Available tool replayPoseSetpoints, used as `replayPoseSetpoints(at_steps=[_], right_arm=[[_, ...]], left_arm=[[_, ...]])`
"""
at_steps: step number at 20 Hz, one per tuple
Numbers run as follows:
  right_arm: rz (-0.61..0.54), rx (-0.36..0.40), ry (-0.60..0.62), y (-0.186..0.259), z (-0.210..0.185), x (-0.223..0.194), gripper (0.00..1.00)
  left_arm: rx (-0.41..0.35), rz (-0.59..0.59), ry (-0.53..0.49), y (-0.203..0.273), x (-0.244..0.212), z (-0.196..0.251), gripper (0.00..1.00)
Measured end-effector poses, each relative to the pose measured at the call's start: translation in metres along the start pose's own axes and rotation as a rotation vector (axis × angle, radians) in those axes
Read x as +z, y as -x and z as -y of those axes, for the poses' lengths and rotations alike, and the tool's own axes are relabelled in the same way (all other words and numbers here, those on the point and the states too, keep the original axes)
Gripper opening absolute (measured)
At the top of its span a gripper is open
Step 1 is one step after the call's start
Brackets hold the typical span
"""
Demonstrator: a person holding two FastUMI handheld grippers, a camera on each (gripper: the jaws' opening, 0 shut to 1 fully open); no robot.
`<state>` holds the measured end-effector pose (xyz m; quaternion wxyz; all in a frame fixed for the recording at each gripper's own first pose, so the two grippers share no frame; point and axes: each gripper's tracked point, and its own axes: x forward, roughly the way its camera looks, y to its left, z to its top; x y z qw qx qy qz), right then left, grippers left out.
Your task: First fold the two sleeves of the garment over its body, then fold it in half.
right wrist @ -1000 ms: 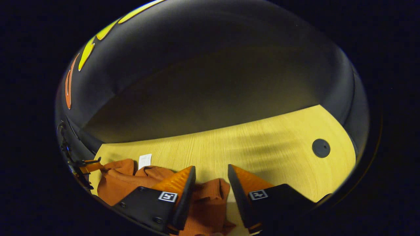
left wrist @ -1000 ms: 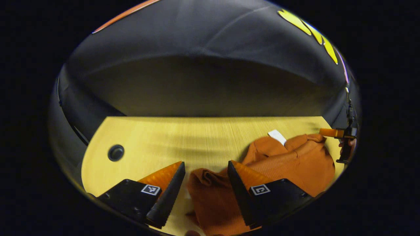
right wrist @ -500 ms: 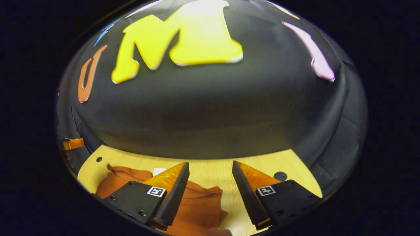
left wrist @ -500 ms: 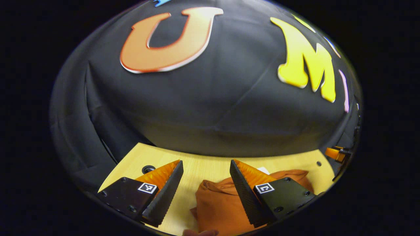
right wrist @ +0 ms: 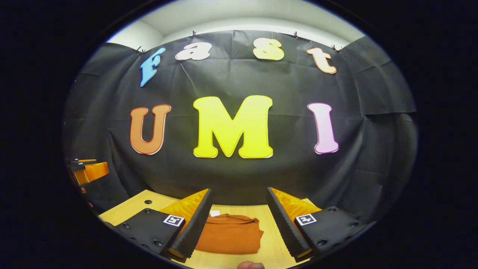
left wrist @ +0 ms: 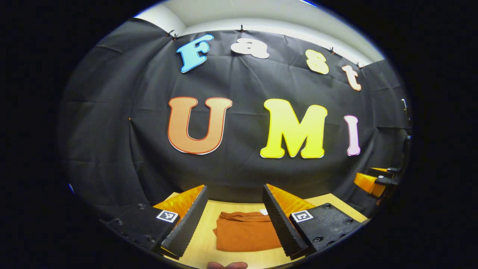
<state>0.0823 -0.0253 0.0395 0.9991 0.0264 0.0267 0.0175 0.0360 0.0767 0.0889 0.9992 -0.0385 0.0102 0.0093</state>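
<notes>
Two tools [left wrist: 233,220] [right wrist: 239,220] open, empty; one folded garment [left wrist: 244,236] on table [left wrist: 207,246].

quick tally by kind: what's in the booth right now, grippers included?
Grippers: 2, left gripper and right gripper, both open, raised above the table
Garments: 1, orange garment, folded
Tables: 1, wooden table
Total: 4
</notes>
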Motion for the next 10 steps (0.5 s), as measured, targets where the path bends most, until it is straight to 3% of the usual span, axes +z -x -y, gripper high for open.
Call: replayPoseSetpoints(at_steps=[2, 3, 4, 5, 6, 8, 9, 10], right_arm=[[0.047, -0.01, 0.011, 0.049, 0.002, 0.007, 0.92], [0.066, -0.025, 0.027, 0.069, 0.004, 0.006, 0.92], [0.082, -0.032, 0.035, 0.085, -0.001, 0.001, 0.93], [0.089, -0.028, 0.038, 0.102, -0.005, -0.003, 0.93], [0.09, -0.02, 0.039, 0.116, -0.008, -0.006, 0.92], [0.098, -0.01, 0.043, 0.139, -0.011, -0.009, 0.93], [0.105, -0.007, 0.049, 0.148, -0.01, -0.01, 0.93], [0.113, -0.012, 0.053, 0.156, -0.009, -0.009, 0.93]], left_arm=[[-0.009, 0.014, -0.02, 0.045, -0.002, 0.013, 1.0], [-0.001, 0.029, -0.031, 0.062, -0.002, 0.016, 0.87], [-0.008, 0.04, -0.039, 0.075, -0.003, 0.024, 1.0], [-0.016, 0.051, -0.048, 0.089, -0.004, 0.03, 0.87], [-0.016, 0.06, -0.053, 0.1, -0.006, 0.034, 0.96], [-0.017, 0.058, -0.048, 0.121, -0.014, 0.043, 0.95], [-0.012, 0.06, -0.053, 0.128, -0.019, 0.046, 0.87], [0.002, 0.05, -0.066, 0.133, -0.024, 0.047, 1.0]])
